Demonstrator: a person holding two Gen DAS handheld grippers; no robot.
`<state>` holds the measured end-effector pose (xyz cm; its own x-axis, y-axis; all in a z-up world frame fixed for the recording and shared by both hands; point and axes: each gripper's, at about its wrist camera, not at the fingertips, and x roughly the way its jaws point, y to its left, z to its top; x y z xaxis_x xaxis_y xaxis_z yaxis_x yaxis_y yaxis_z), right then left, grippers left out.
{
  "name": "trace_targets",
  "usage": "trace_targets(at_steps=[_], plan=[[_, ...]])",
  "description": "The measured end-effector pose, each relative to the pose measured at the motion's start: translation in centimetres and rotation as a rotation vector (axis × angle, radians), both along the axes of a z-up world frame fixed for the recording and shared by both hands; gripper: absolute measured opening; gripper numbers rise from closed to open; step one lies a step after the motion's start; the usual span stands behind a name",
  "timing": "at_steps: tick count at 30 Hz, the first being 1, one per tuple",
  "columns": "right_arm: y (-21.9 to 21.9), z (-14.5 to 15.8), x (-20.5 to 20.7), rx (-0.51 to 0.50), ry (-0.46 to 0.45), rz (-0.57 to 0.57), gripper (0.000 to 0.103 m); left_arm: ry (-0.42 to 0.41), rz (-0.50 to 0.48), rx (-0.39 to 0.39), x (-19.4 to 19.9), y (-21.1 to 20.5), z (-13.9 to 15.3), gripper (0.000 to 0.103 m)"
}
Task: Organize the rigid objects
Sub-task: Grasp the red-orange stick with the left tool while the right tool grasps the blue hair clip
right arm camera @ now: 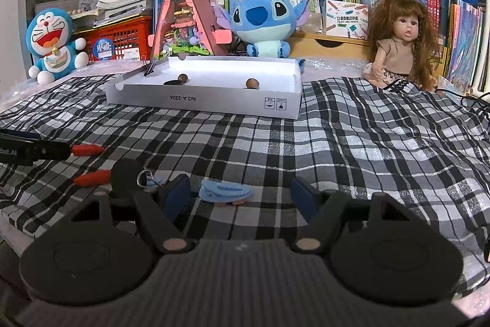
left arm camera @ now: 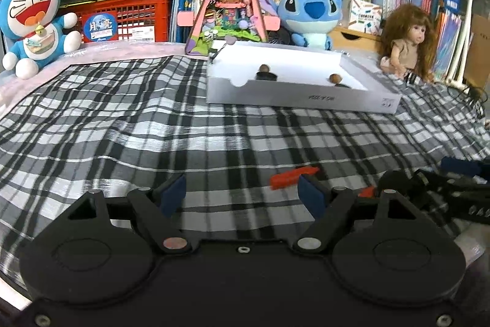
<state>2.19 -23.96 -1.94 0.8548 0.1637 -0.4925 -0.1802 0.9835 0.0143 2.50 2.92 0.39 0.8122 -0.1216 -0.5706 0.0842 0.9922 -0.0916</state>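
My left gripper (left arm camera: 243,193) is open low over the plaid cloth with nothing between its blue pads (left arm camera: 173,192). One red handle (left arm camera: 292,176) of a tool lies just ahead of its right pad. My right gripper (right arm camera: 239,195) is open too, and a light blue clip (right arm camera: 225,192) lies on the cloth between its fingers, untouched. To its left are a black disc (right arm camera: 125,173), a small blue clip with a wire loop (right arm camera: 150,180) and the red-handled tool (right arm camera: 90,178). A white box tray (right arm camera: 199,100) (left arm camera: 275,98) farther back holds two brown balls (right arm camera: 183,78) (right arm camera: 252,83).
A black binder clip (right arm camera: 150,68) grips the tray's left rim. Behind the tray stand a Doraemon plush (right arm camera: 52,48), a pink triangular toy house (right arm camera: 186,20), a Stitch plush (right arm camera: 263,20) and a doll (right arm camera: 398,42), with bookshelves and red crates beyond. A black cable (right arm camera: 459,94) lies at right.
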Motion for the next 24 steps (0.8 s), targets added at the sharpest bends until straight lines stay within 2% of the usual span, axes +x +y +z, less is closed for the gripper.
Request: trace_targets(at_steps=[4,13,15,17,19,24], plan=[[0.0,-0.1,0.0,0.006,-0.003,-0.004,0.082,-0.005,0.013,-0.026,0.1,-1.5,-0.1,0.077],[-0.3,-0.2,-0.2,0.008,-0.02,-0.029,0.082,0.008,0.058,-0.078,0.8,-4.2,-0.7,0.068],[-0.4,-0.3,-0.2,0.012,-0.018,-0.031,0.082,0.002,0.063,-0.083,1.0,-4.5,-0.8,0.064],[-0.3,-0.4,-0.3,0.015,-0.017,-0.03,0.082,-0.005,0.061,-0.08,1.1,-4.8,-0.8,0.054],[-0.2,-0.4,-0.3,0.02,-0.015,-0.026,0.082,-0.011,0.05,-0.069,1.3,-5.1,-1.0,0.048],[0.2,-0.6,-0.3,0.026,-0.017,-0.018,0.082,-0.021,0.035,-0.063,1.3,-5.2,-1.1,0.042]])
